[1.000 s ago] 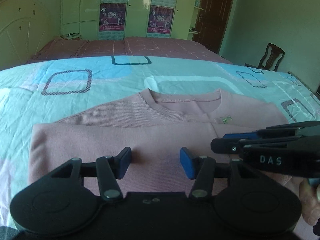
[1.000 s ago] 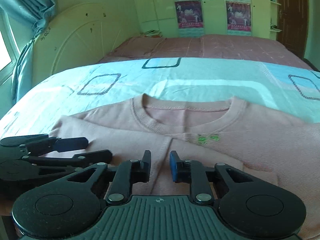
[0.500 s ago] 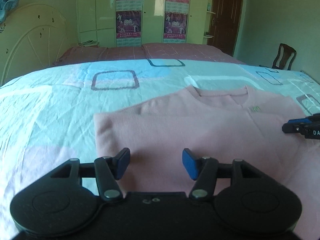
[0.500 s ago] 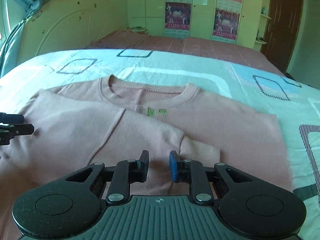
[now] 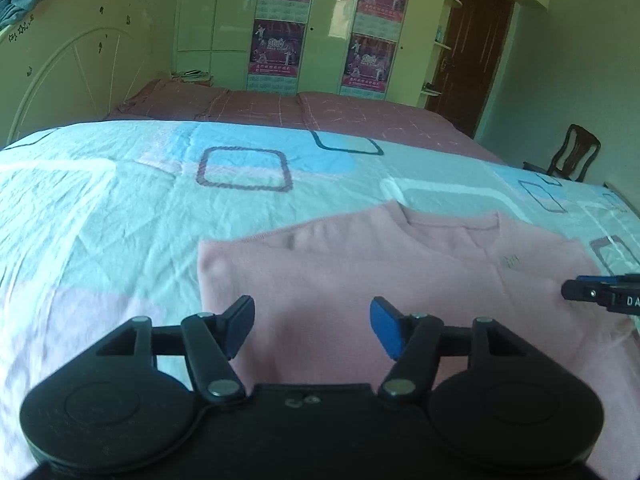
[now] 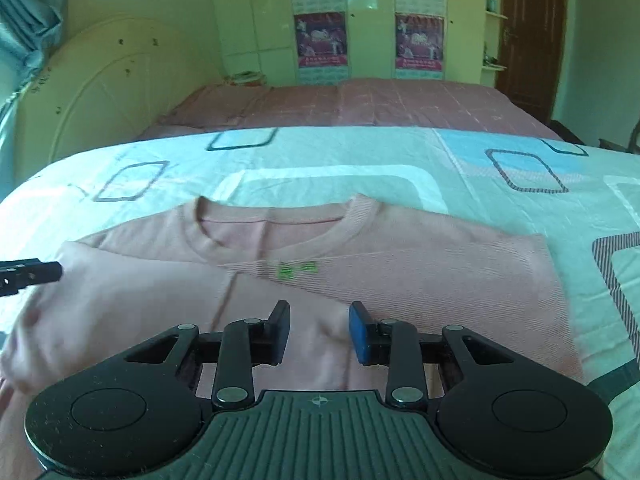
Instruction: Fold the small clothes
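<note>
While the pink knitted sweater (image 6: 360, 280) lies flat on the light blue patterned bedsheet (image 5: 120, 208), sleeves folded across its front, both grippers hover above its near part. The left gripper (image 5: 312, 320) has just been opening and grasps nothing. The right gripper (image 6: 318, 330) also has just widened, jaws released, nothing between them.

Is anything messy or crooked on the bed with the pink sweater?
Not much. The pink sweater lies flat on the patterned bedsheet, sleeves folded across its front. The folded sleeve's edge runs slanted below the green logo, so the fold isn't quite square. The sheet is wrinkled. Both grippers are open and hold nothing.
</note>
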A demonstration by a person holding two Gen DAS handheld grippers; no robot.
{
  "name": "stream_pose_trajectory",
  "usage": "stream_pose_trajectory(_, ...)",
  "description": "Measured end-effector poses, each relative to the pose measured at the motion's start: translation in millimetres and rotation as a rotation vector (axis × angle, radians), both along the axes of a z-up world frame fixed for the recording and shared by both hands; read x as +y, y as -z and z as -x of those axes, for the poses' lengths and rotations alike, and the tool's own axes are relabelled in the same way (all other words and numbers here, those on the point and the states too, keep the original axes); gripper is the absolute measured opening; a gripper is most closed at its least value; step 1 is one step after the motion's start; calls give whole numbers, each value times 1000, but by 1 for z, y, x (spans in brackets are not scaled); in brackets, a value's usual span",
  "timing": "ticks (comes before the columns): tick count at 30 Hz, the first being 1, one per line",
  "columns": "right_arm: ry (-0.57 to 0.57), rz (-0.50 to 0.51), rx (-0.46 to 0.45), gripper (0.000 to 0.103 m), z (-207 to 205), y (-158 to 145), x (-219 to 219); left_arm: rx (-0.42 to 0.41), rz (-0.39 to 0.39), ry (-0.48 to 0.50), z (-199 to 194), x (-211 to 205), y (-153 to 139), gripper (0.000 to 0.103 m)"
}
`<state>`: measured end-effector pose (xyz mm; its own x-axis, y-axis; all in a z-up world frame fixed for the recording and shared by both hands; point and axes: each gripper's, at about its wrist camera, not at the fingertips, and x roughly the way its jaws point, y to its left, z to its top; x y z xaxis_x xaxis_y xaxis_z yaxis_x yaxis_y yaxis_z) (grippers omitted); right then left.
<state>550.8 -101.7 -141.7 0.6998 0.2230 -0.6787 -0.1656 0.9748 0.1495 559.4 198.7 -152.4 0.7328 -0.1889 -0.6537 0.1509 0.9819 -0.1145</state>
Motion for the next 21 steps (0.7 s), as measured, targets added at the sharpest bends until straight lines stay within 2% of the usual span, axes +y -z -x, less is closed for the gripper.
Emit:
stream_pose_trajectory(2, -30, 43, 27, 32, 12, 10, 5, 14, -14, 8, 24, -4, 9, 62)
stream_pose_trajectory(3, -11, 68, 53, 32, 15, 18, 2, 43, -17, 6, 32, -4, 18, 61)
stream_pose_trajectory(4, 27, 79, 84, 32, 17, 25, -5, 34, -41, 26, 39, -5, 24, 61)
stream_pose_trajectory(5, 47, 49, 84, 32, 22, 29, -15, 15, -78, 47, 46, -8, 25, 61)
stream_pose_trajectory(9, 71, 34, 78, 32, 47, 21, -29, 27, -124, 91, 53, -10, 21, 61)
stream_pose_trajectory(13, 101, 32, 24, 32, 85, 0, -32, 18, -129, 77, 66, -10, 14, 62)
stream_pose_trajectory(15, 118, 9, 14, 32, 100, -8, -37, 8, -107, 74, 78, -10, 9, 72)
stream_pose_trajectory(21, 146, -43, 33, 32, 137, -21, -56, -29, -103, 60, 112, -10, -10, 75)
